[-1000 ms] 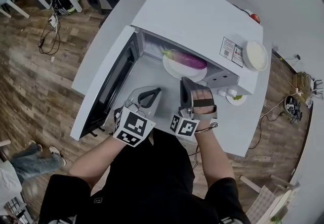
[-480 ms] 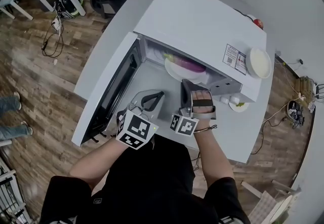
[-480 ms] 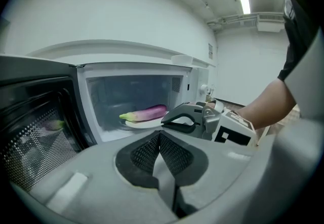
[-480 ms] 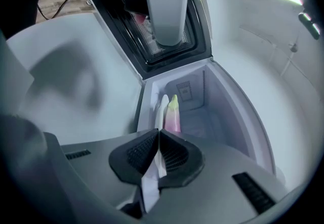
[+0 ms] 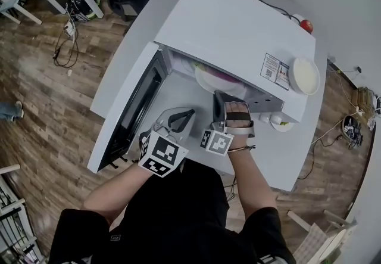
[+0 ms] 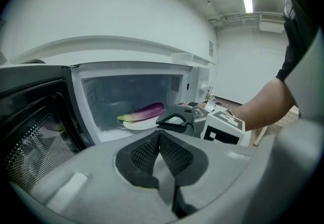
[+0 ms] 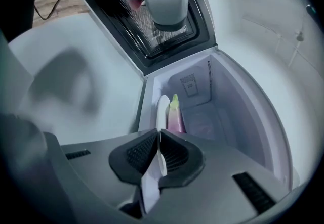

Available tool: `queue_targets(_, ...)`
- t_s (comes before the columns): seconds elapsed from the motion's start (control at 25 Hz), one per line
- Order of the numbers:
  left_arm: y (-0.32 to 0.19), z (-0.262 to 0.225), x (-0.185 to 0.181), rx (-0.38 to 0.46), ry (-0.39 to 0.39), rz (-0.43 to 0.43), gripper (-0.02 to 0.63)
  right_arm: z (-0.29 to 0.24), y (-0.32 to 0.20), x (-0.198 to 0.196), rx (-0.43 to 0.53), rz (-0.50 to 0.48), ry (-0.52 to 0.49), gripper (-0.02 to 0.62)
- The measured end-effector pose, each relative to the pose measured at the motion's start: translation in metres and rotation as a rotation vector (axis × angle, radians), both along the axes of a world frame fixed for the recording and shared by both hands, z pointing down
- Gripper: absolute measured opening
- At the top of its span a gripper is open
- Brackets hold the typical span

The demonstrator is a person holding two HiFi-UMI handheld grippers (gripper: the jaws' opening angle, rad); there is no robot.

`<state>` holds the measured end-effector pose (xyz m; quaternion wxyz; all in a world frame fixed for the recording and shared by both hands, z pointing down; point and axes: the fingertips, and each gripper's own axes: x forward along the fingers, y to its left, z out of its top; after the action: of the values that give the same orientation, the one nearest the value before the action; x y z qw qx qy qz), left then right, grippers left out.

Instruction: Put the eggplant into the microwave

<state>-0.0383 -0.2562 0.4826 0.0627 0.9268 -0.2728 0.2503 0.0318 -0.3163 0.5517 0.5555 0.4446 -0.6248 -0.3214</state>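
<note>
One plate point(image 6: 139, 125), eggplant point(image 6: 147, 112) aboard, now sits deeper inside the microwave point(image 5: 238, 24) — your right gripper point(image 7: 159, 137) still pinches its rim; the left gripper point(image 6: 159, 139) is pressed together, empty.

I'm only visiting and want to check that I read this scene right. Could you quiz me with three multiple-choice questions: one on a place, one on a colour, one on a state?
1. Where does the eggplant lie?
A. On a plate inside the microwave
B. On top of the microwave
C. On the floor

2. What colour is the plate under the eggplant?
A. Blue
B. Black
C. White

3. How does the door of the microwave stand?
A. Shut
B. Swung open
C. Taken off

Answers:
1. A: the left gripper view shows it on the plate in the oven's cavity.
2. C: the rim is plain white in both gripper views.
3. B: the head view shows it swung out to the left.
</note>
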Motion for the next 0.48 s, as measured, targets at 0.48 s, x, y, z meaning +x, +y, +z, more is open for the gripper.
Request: queue_targets(0.48,-0.011,-0.003,-0.013,-0.012,0.024,-0.069,0.008,0.006,-0.015,0.001,-0.131,0.050,-0.166,0.046)
